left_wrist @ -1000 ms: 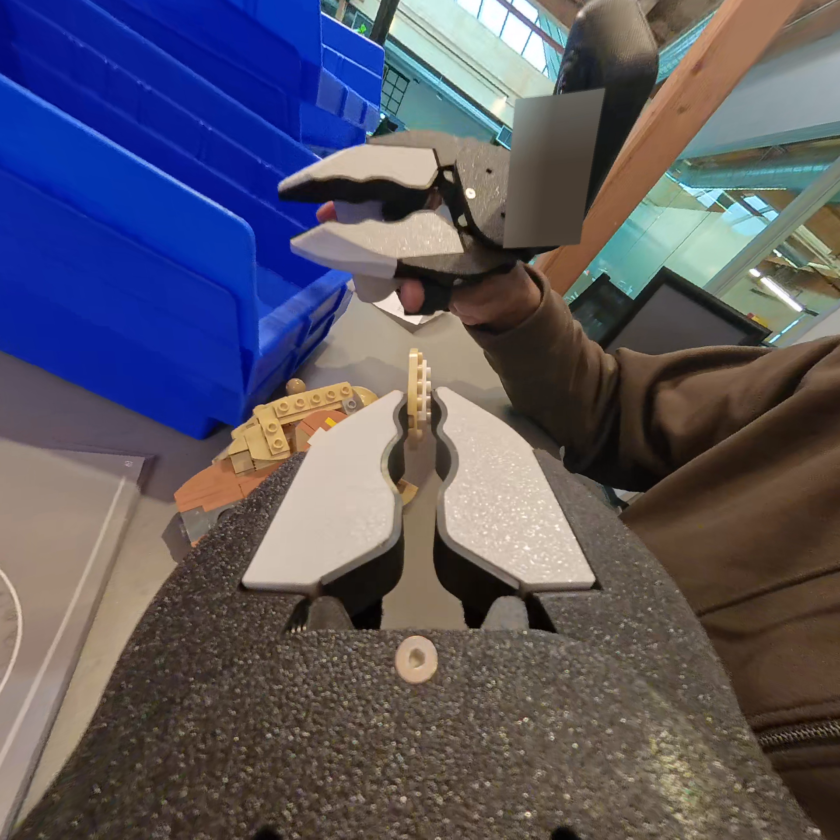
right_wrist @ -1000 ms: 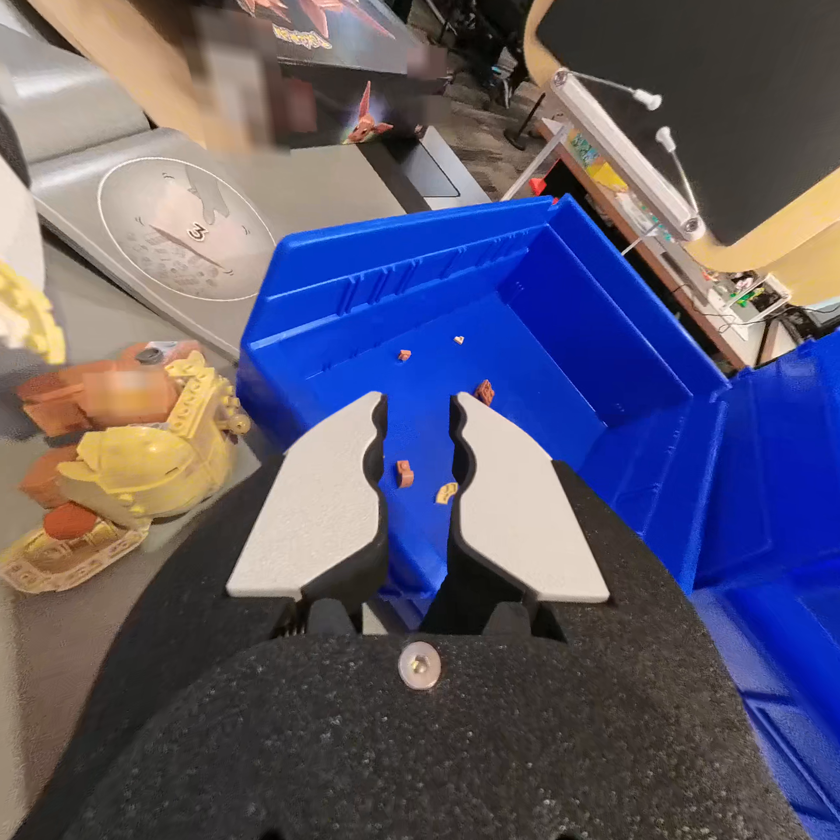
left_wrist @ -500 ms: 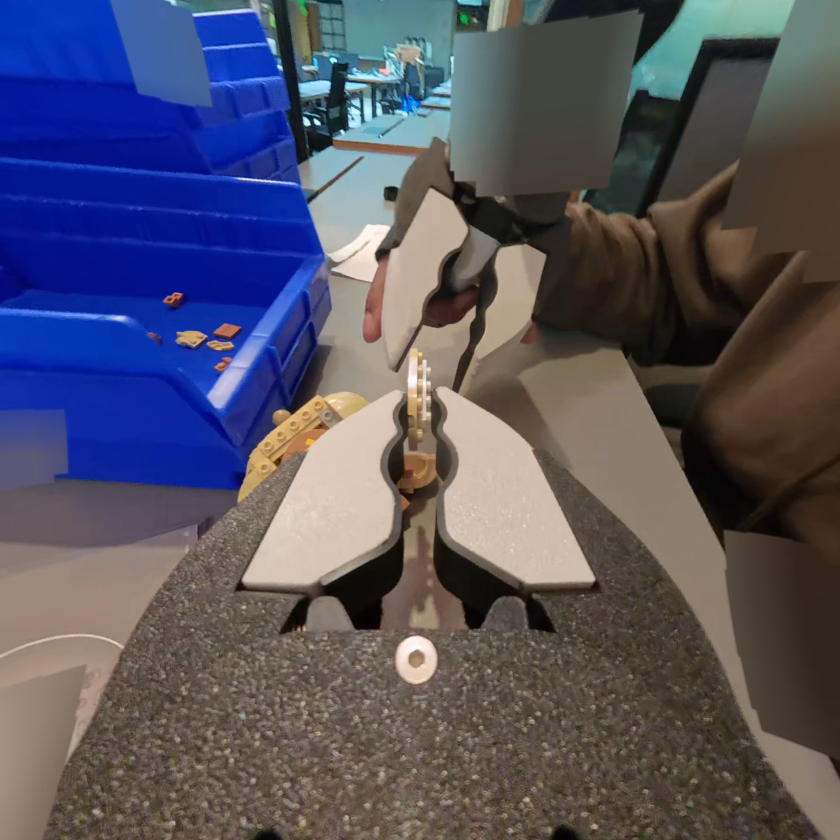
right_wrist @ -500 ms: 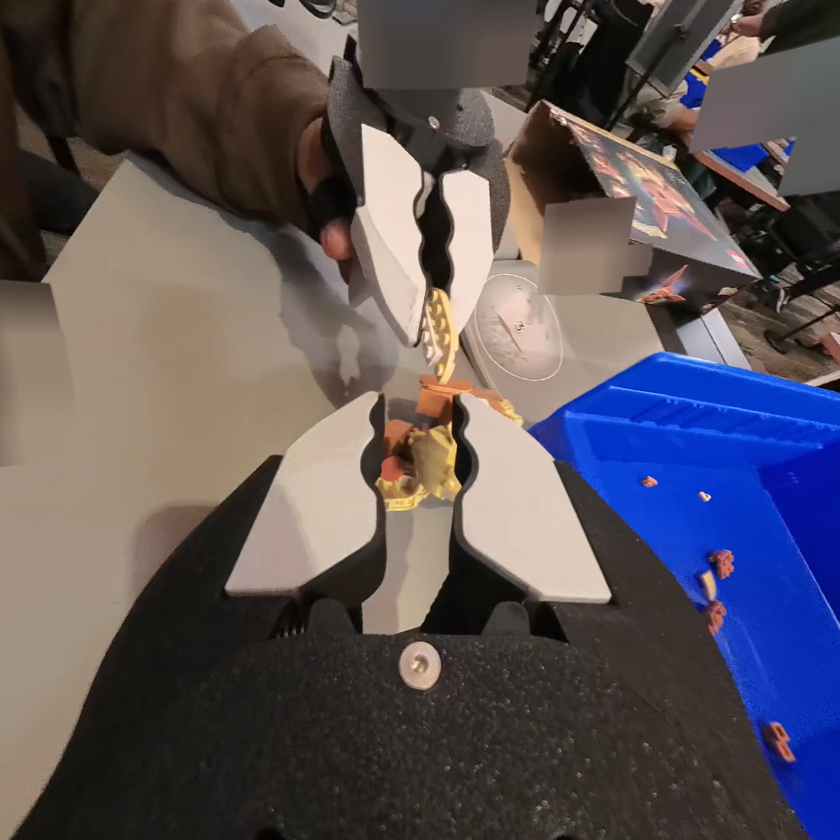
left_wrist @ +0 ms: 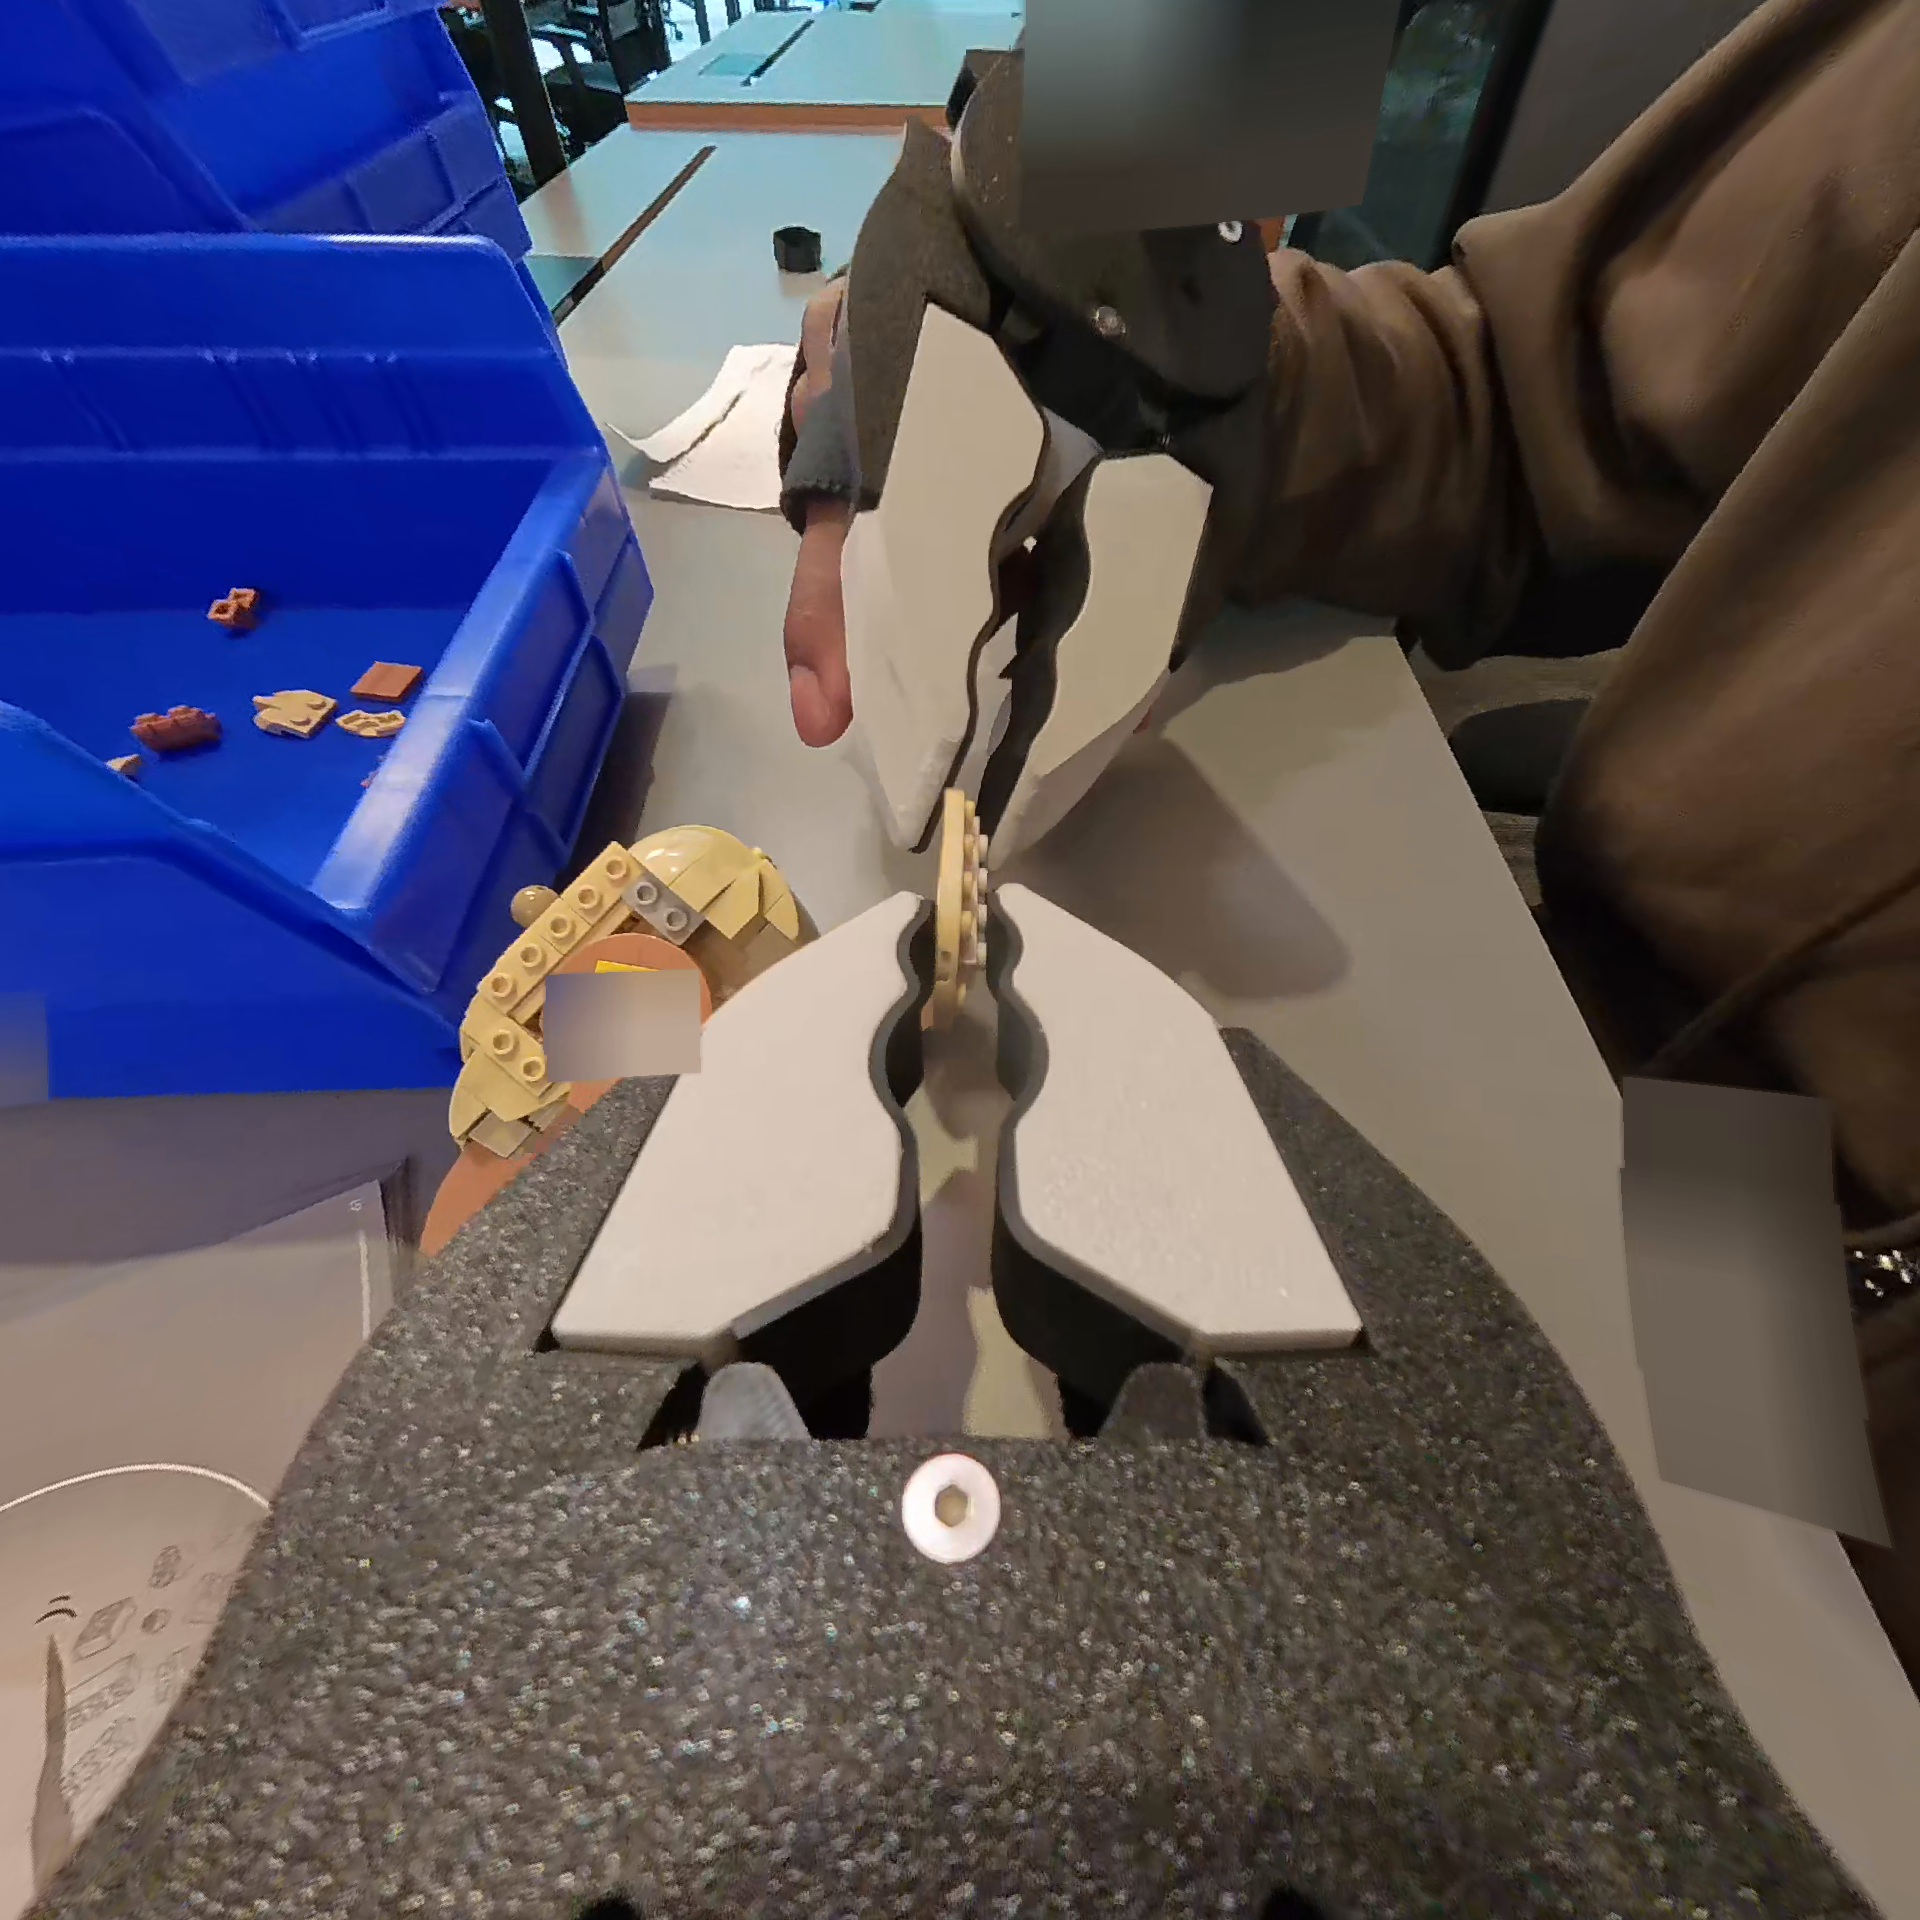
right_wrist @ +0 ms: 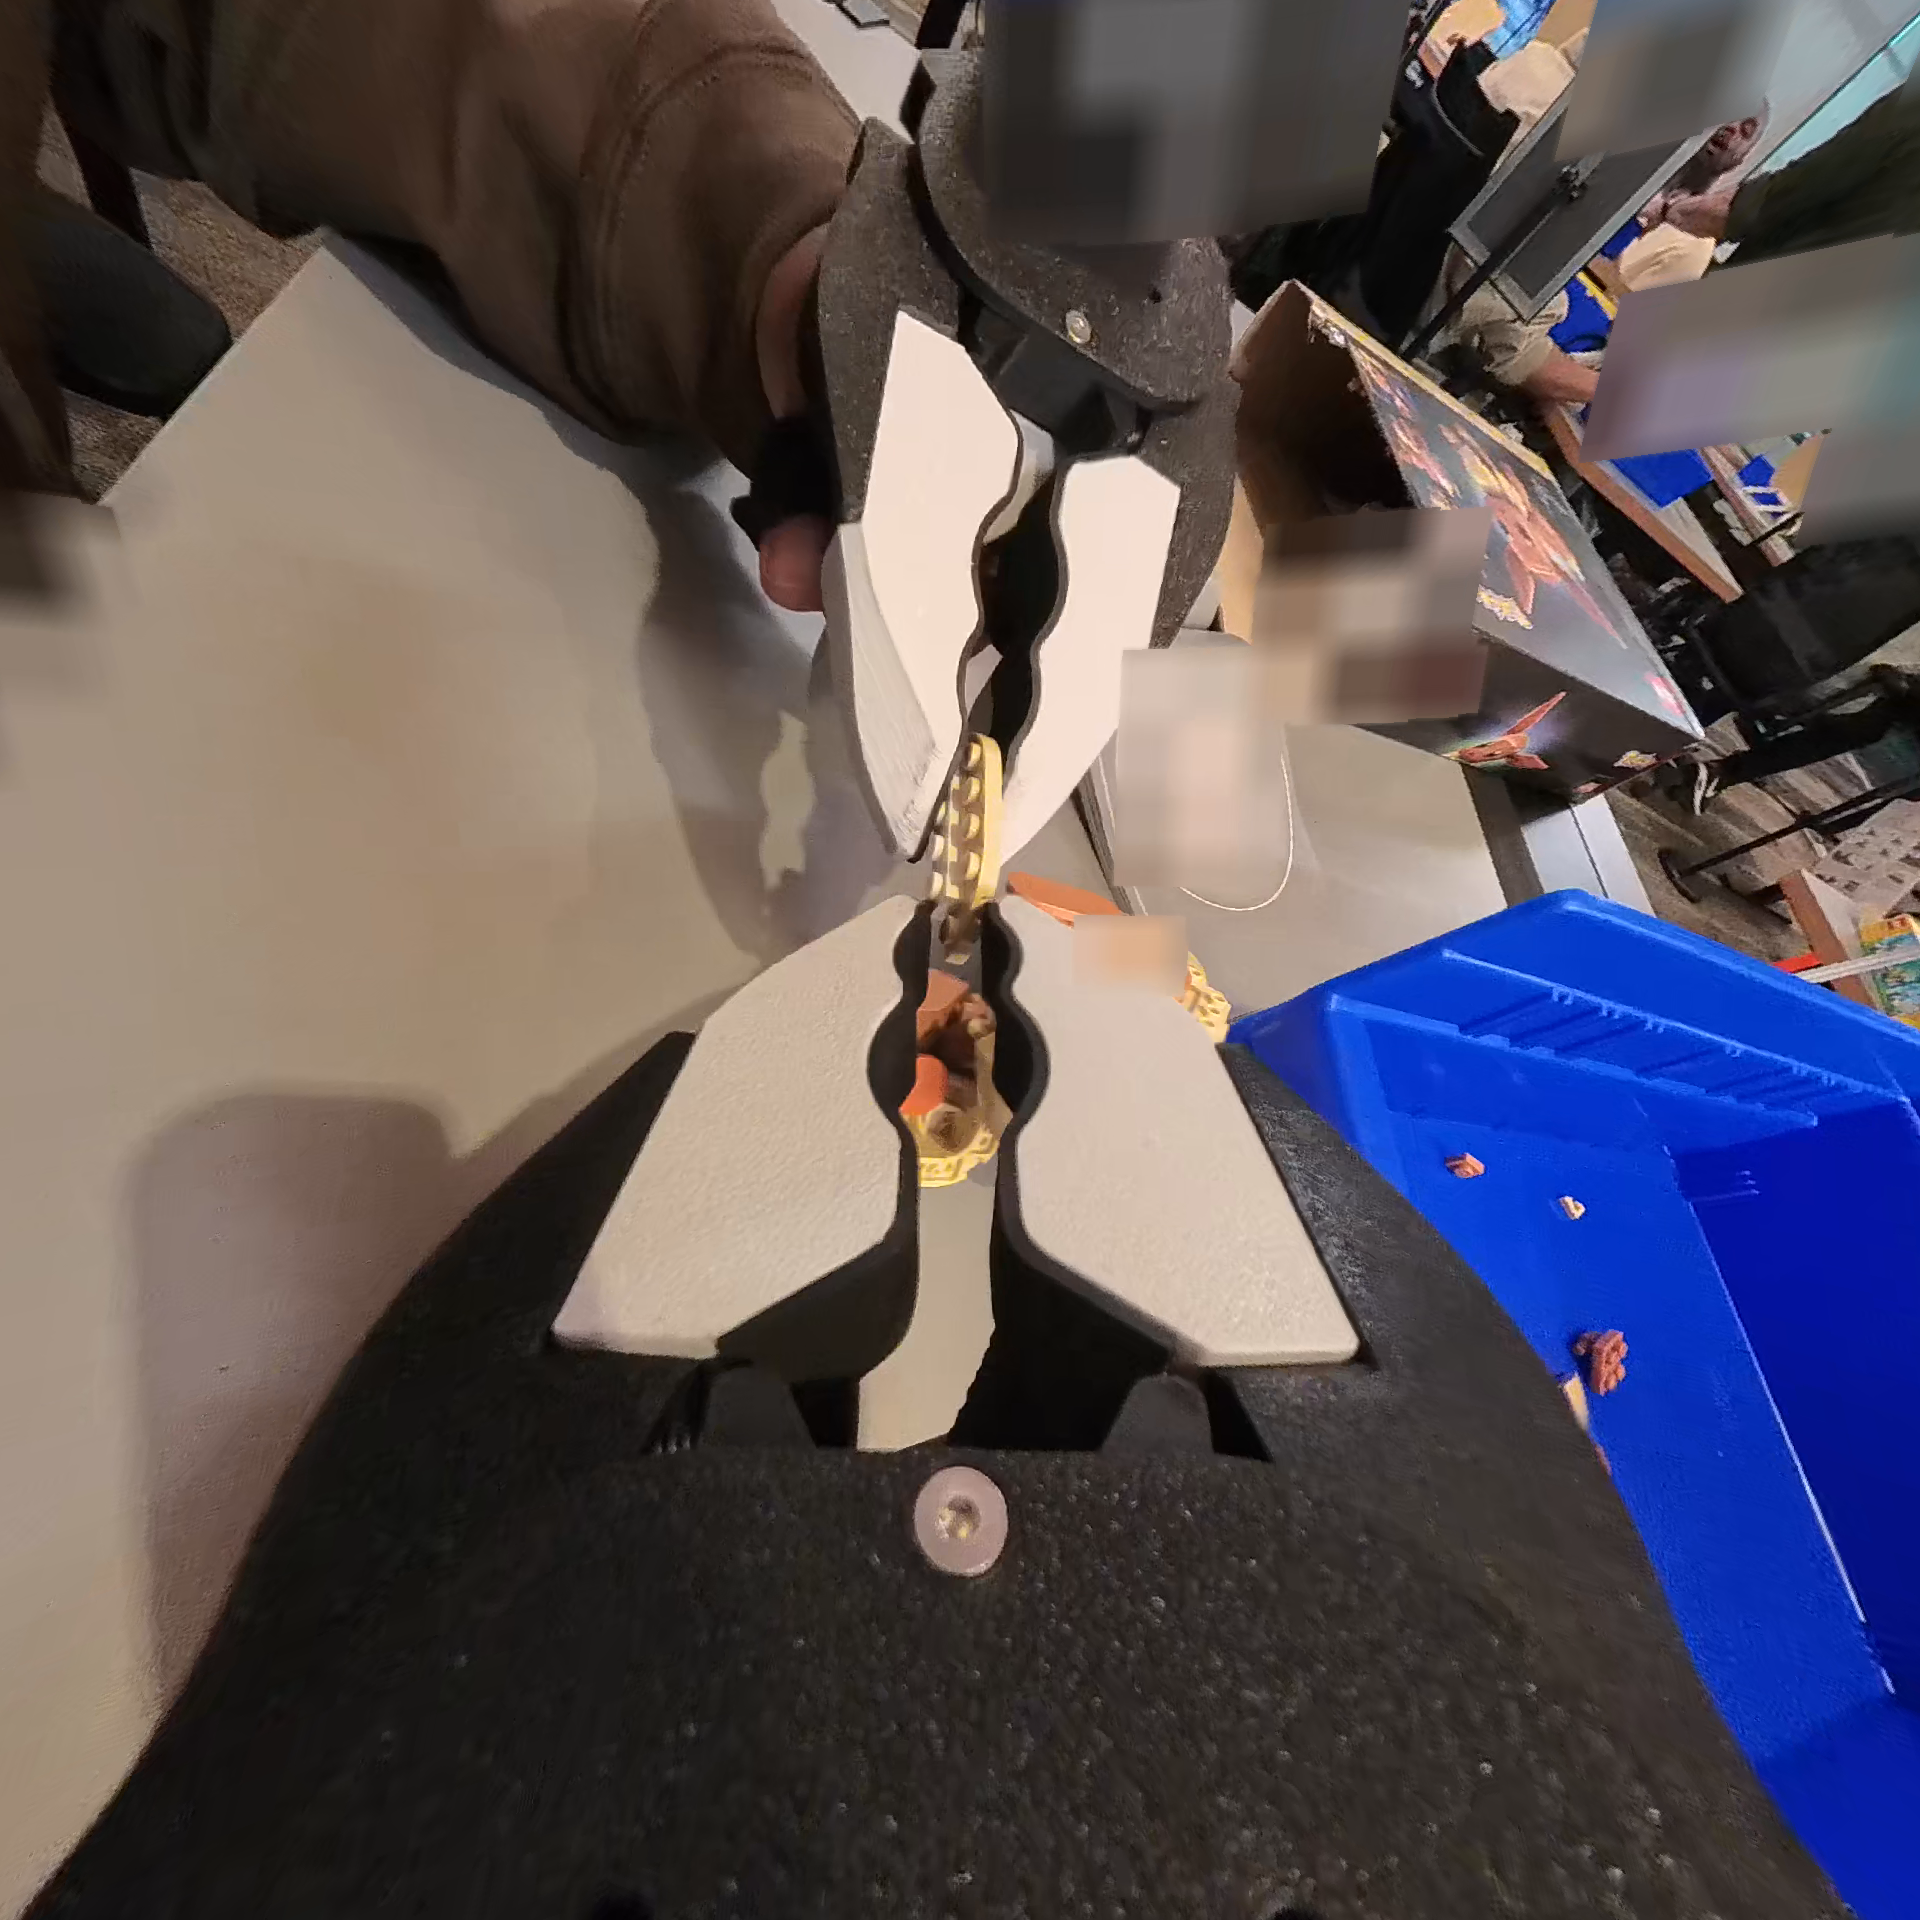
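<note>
Tan, a round studded plate (left_wrist: 954, 914) was pinched edge-on by the left gripper (left_wrist: 958, 920), narrow-jawed, while the right gripper (left_wrist: 951, 831) was closed on its rim at twelve o'clock. Seen from the right gripper (right_wrist: 961, 920), the plate (right_wrist: 971, 821) was clamped by both, a blue bin (right_wrist: 1621, 1143) at three o'clock.

Each wrist camera sat just behind its own jaws, looking forward and slightly down along them at close range over the grey worktop (left_wrist: 1299, 790). The two views faced each other, sharing the tan round plate (left_wrist: 951, 914) between them and the blue bin (right_wrist: 1558, 1091).
</note>
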The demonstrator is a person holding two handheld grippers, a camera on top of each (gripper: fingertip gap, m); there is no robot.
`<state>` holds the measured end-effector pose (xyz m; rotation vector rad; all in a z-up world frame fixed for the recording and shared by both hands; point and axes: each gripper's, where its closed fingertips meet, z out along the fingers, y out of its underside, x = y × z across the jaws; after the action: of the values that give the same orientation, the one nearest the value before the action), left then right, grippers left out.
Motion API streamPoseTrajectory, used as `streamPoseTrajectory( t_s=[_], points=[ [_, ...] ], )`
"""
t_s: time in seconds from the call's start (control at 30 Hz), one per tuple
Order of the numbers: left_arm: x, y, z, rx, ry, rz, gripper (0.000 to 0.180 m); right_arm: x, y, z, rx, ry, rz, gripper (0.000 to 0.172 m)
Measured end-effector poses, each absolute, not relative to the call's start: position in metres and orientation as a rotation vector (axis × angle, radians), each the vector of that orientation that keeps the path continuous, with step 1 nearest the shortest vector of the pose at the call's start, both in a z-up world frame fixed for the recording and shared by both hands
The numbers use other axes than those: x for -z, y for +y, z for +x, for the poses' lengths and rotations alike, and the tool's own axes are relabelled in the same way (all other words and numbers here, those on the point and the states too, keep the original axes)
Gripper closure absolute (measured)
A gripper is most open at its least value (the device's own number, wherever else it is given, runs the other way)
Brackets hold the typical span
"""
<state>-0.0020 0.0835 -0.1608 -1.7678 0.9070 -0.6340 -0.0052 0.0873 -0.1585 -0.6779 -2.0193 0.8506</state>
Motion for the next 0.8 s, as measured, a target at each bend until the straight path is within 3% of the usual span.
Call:
streamPoseTrajectory(
  t_s=[0.8],
  points=[
    [0.174, 0.073, 0.005, 0.536, 1.072, -1.795, 0.172, 0.176, 0.077, 0.004, -0.822, -2.141, -0.651, 0.166]
  ],
)
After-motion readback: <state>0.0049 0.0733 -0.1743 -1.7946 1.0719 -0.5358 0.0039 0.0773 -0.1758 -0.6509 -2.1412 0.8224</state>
